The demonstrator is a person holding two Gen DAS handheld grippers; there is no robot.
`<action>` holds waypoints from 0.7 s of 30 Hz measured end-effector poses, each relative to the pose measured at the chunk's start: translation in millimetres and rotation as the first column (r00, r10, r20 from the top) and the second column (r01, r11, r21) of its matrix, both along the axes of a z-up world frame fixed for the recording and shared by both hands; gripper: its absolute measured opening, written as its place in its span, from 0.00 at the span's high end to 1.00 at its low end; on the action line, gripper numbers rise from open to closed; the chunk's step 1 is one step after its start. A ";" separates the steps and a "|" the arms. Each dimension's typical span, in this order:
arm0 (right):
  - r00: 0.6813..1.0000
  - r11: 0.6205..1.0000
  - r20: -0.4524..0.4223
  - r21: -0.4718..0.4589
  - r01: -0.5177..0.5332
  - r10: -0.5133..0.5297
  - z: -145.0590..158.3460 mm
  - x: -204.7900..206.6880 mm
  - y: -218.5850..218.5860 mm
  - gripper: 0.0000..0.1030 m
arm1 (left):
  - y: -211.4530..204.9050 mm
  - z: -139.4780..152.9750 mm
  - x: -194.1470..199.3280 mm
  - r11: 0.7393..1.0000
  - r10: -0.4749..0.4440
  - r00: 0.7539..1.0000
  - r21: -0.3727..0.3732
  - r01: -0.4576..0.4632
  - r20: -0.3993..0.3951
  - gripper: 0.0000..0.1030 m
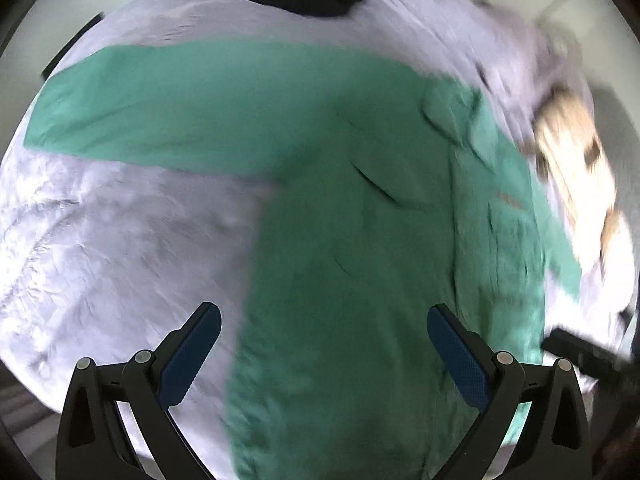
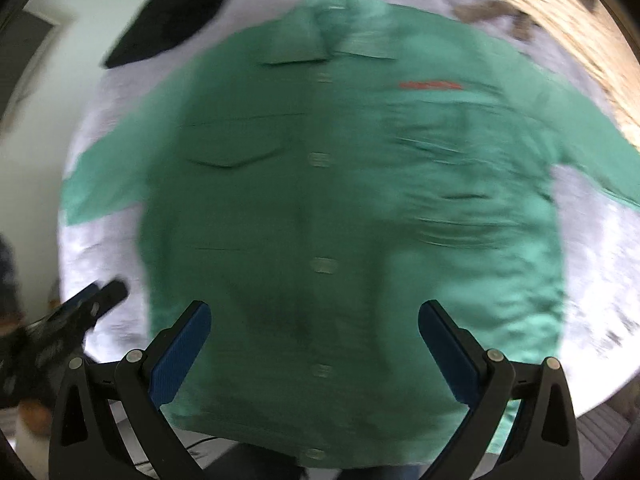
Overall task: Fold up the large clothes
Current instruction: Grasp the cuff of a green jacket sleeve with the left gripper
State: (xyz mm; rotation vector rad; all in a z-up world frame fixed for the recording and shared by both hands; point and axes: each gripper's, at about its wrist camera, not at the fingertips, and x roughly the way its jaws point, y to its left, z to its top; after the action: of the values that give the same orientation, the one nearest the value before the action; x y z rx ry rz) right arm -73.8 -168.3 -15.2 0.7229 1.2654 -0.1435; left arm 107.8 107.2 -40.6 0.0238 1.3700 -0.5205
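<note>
Green shirt point(image 2: 320, 200) spread flat, face up, on a pale bed cover point(image 1: 100, 232); nothing folded yet.

Both grippers empty, jaws wide, hovering above the cloth: right gripper point(image 2: 314, 344) over the hem end on the button line, left gripper point(image 1: 324, 348) over the shirt's left side near the hem. Long axis running straight away from the right gripper, collar point(image 2: 320, 40) farthest. Left sleeve point(image 1: 140, 120) stretched out sideways, nearer the left gripper. Open cover on either side; dark garment point(image 2: 172, 12) and patterned cloth point(image 1: 572, 168) crowding the collar end. Frames blurred.
</note>
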 end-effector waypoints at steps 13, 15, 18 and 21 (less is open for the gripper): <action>0.980 0.982 -0.088 0.080 -0.170 0.177 -29.6 47.7 76.3 0.00 | 141.2 -95.1 176.0 0.912 0.410 0.911 -0.022 -0.410 0.043 0.00; 0.977 0.981 -0.108 0.081 -0.174 0.182 -33.4 47.4 80.7 0.00 | 147.8 -106.0 191.1 0.897 0.441 0.897 -0.032 -0.440 0.029 0.00; 0.971 0.981 -0.151 0.083 -0.173 0.184 -46.4 46.9 75.8 0.00 | 150.1 -96.2 195.7 0.883 0.469 0.876 -0.054 -0.466 0.109 0.19; 0.970 0.983 -0.166 0.075 -0.170 0.180 -49.0 43.6 72.8 0.00 | 153.8 -84.5 197.5 0.890 0.456 0.881 -0.071 -0.450 0.129 0.90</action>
State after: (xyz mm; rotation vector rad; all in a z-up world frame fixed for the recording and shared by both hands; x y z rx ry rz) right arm -30.1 -95.5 -64.2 0.6572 1.4981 -0.0232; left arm 305.3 261.0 -125.0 -0.2836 1.1732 -0.1449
